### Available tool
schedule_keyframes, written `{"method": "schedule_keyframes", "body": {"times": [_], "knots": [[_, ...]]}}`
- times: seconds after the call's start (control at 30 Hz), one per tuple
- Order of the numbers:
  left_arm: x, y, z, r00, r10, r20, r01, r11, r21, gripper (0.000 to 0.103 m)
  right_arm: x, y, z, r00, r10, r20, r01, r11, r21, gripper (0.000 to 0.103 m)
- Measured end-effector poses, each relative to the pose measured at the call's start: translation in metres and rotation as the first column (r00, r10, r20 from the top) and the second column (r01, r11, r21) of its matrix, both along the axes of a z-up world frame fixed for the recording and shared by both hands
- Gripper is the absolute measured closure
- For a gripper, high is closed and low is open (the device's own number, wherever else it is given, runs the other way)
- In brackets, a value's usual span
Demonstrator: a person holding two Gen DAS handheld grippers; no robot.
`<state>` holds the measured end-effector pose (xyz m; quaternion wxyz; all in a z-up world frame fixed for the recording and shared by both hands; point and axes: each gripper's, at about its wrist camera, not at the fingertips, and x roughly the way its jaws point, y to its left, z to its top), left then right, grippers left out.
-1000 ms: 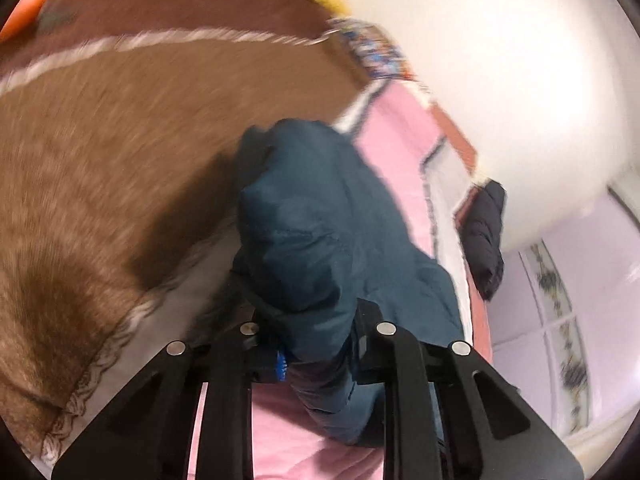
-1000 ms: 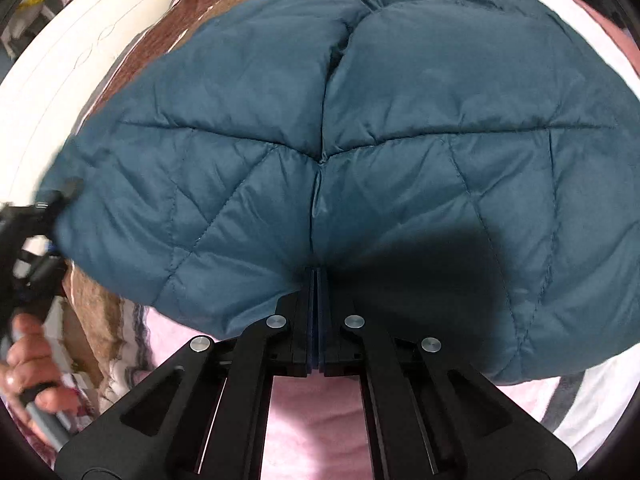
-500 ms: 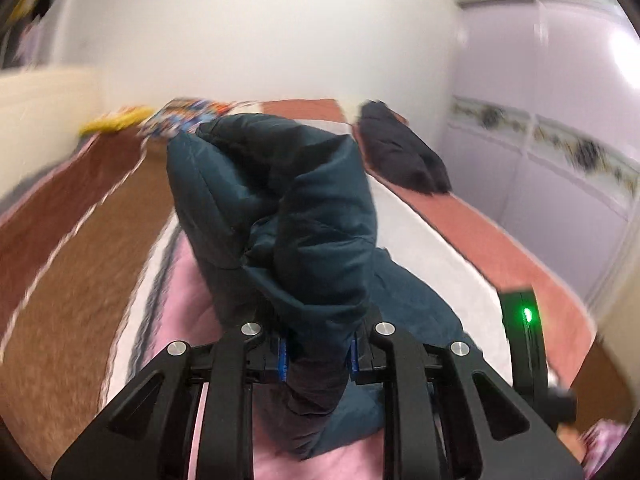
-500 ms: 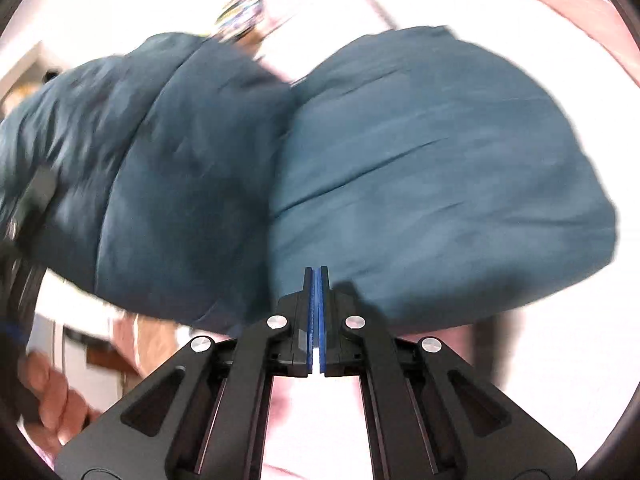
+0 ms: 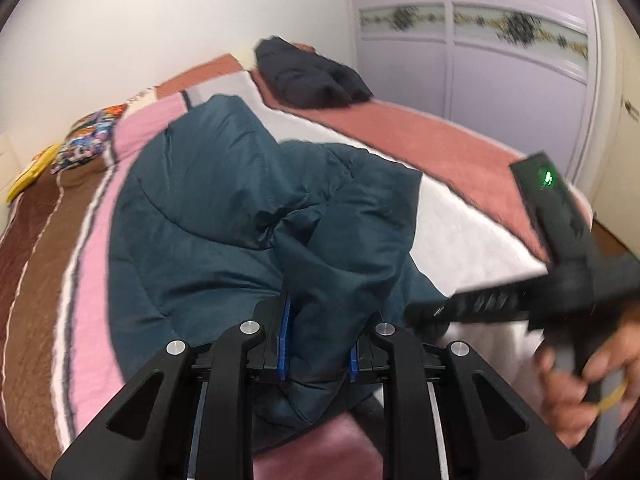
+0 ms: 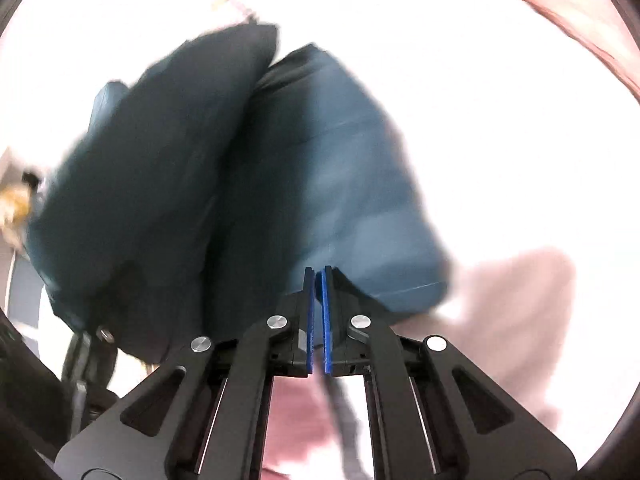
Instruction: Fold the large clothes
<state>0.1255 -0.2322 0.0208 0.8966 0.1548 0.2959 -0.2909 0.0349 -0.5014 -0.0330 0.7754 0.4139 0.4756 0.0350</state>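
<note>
Careful: your left gripper (image 5: pixel 316 340) pinches bulky jacket (image 5: pixel 208 216) fold; right gripper (image 6: pixel 318 320) jaws nearly pressed together, grip on hem unclear. Swing fast, slick padding slips free.

Striped bed (image 5: pixel 460 148) spread before me in brown, pink, white and rose bands, dark bundle of clothing (image 5: pixel 308 76) at twelve o'clock, colourful printed cushion (image 5: pixel 86 140) at ten o'clock, lilac wardrobe doors (image 5: pixel 500 64) at two o'clock, bare white wall (image 5: pixel 160 20).

Right wrist view blown out white and motion-blurred; left view evenly lit.
</note>
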Motion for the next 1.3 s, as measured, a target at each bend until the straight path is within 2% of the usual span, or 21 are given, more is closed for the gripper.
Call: {"method": "schedule_keyframes", "body": {"times": [0.07,0.17,0.2,0.23,0.27,0.33,0.4,0.5,0.67,0.73,0.8,0.87,0.93,0.97,1.03,1.13,1.3], "knots": [[0.001,-0.011,-0.016,0.999,-0.024,-0.024,0.025,0.999,0.041,0.081,-0.003,-0.009,-0.004,1.0,-0.01,-0.012,0.01,1.0,0.016,0.098],[-0.001,-0.024,-0.03,0.997,-0.049,-0.053,0.054,0.994,0.091,0.077,-0.002,-0.013,0.01,0.999,-0.023,0.033,0.024,0.999,-0.022,0.098],[0.001,-0.025,-0.032,0.997,-0.054,-0.062,0.06,0.993,0.098,0.073,-0.003,-0.015,0.015,0.999,-0.026,0.045,0.028,0.999,-0.031,0.098],[0.003,-0.027,-0.034,0.996,-0.06,-0.072,0.067,0.992,0.105,0.064,-0.005,-0.016,0.019,0.998,-0.028,0.056,0.031,0.999,-0.037,0.098],[0.004,-0.028,-0.034,0.994,-0.071,-0.088,0.08,0.992,0.102,0.059,-0.007,-0.016,0.023,0.997,-0.029,0.07,0.032,0.999,-0.043,0.098],[0.003,-0.028,-0.03,0.991,-0.089,-0.104,0.098,0.992,0.083,0.039,-0.01,-0.014,0.036,0.995,-0.026,0.095,0.032,0.998,-0.058,0.098],[-0.003,-0.027,-0.022,0.985,-0.113,-0.128,0.119,0.992,0.04,0.028,-0.014,-0.013,0.049,0.992,-0.014,0.125,0.022,0.998,-0.063,0.098],[-0.017,-0.019,-0.006,0.977,-0.151,-0.15,0.149,0.989,-0.021,0.027,-0.022,-0.006,0.074,0.984,0.012,0.178,0.002,0.997,-0.079,0.098],[-0.057,0.013,0.023,0.955,-0.25,-0.159,0.232,0.965,-0.123,0.027,-0.022,0.02,0.113,0.969,0.068,0.236,-0.034,0.989,-0.142,0.098],[-0.069,0.035,0.039,0.96,-0.248,-0.131,0.226,0.961,-0.161,0.027,-0.016,0.027,0.12,0.967,0.083,0.239,-0.044,0.986,-0.164,0.098],[-0.067,0.056,0.053,0.973,-0.208,-0.1,0.186,0.964,-0.188,0.027,-0.008,0.036,0.117,0.966,0.101,0.236,-0.062,0.984,-0.167,0.098],[-0.05,0.073,0.067,0.987,-0.133,-0.089,0.112,0.971,-0.211,0.036,-0.008,0.05,0.114,0.966,0.127,0.226,-0.089,0.981,-0.172,0.098],[-0.016,0.085,0.079,0.996,-0.02,-0.092,0.0,0.977,-0.213,0.052,-0.002,0.065,0.113,0.965,0.157,0.209,-0.12,0.976,-0.18,0.098],[-0.003,0.088,0.082,0.995,0.027,-0.096,-0.046,0.977,-0.208,0.056,0.001,0.071,0.113,0.964,0.17,0.205,-0.133,0.974,-0.182,0.098],[0.033,0.089,0.086,0.984,0.114,-0.133,-0.141,0.967,-0.212,0.073,0.007,0.084,0.11,0.961,0.198,0.191,-0.158,0.966,-0.204,0.098],[0.07,0.08,0.084,0.97,0.164,-0.177,-0.203,0.952,-0.231,0.079,0.013,0.096,0.099,0.965,0.217,0.145,-0.174,0.949,-0.264,0.098],[0.115,0.041,0.069,0.955,0.188,-0.229,-0.23,0.957,-0.176,0.08,0.022,0.095,0.063,0.979,0.202,0.013,-0.188,0.93,-0.317,0.101]]}}
